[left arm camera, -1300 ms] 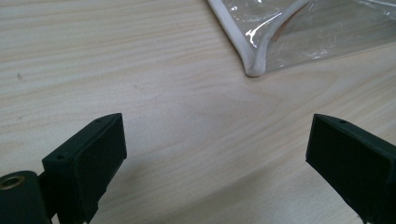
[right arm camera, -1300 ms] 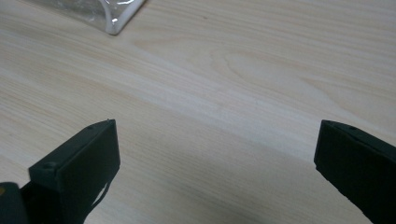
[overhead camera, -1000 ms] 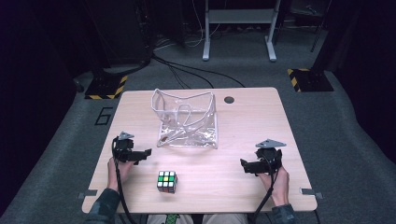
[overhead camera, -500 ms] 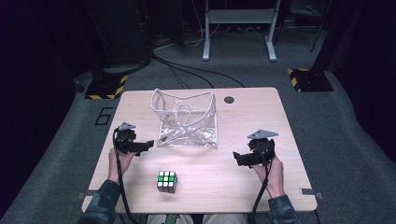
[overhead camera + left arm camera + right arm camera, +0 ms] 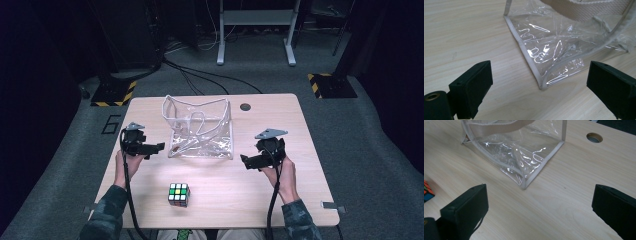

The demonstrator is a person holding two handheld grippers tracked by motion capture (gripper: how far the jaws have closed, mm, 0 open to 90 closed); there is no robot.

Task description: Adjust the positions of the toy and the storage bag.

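Two claws spread wide at one clear bag; one puzzle cube noted.

One clear plastic bag (image 5: 200,131) is seen upright at the tabletop's (image 5: 305,130) centre, toward 12 o'clock, with a webbing strap (image 5: 584,10) inside. The left claw (image 5: 159,147) is held at its 9 o'clock corner, the right claw (image 5: 244,160) at its 3 o'clock corner; both gape, gripping nothing. One cube (image 5: 179,194) lies at 6 o'clock, apart.

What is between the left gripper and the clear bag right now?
Nothing visible. Bare table lies between the open left gripper and the near corner of the clear bag; the puzzle cube sits off to the side.
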